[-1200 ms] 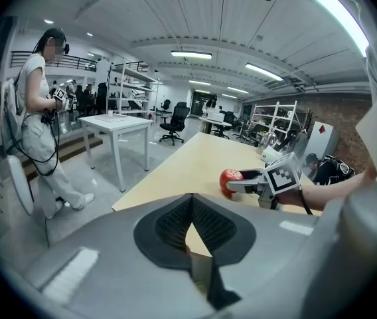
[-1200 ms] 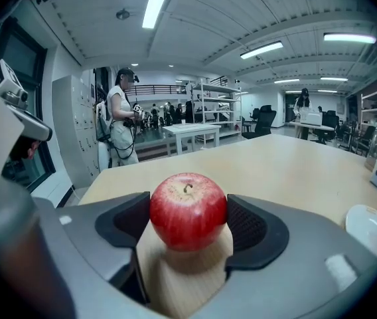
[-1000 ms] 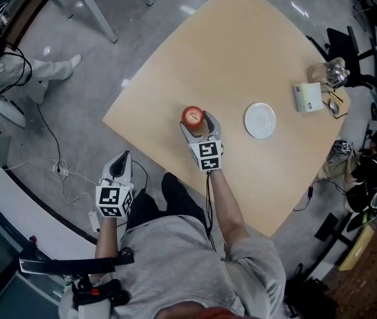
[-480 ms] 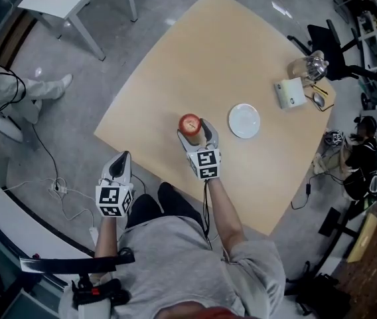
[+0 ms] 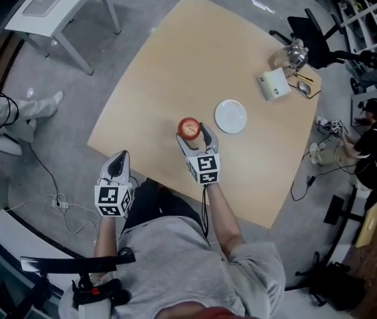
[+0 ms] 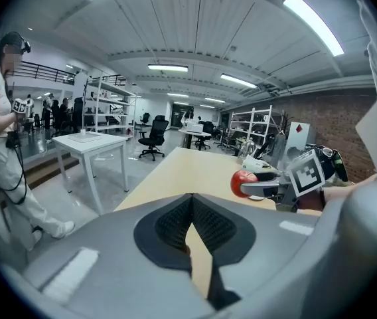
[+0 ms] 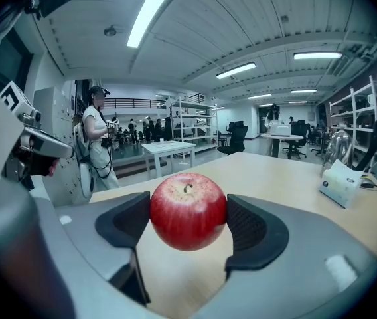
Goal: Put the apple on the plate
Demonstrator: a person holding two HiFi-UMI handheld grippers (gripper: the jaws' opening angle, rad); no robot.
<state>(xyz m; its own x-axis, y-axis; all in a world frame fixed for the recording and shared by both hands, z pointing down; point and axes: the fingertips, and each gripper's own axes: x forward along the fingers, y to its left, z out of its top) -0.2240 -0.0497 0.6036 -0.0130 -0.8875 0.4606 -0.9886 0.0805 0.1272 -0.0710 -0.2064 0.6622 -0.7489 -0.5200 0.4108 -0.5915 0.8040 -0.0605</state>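
Firmly, the apple point(image 5: 189, 127) is clamped between the jaws of the right gripper point(image 7: 188, 223) — the left gripper point(image 6: 190, 223) is pressed closed, empty.

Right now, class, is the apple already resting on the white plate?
No, the apple is clamped between the jaws of the right gripper, clear of the plate, which holds nothing.

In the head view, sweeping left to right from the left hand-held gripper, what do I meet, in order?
In order: left hand-held gripper → apple → plate → white box.
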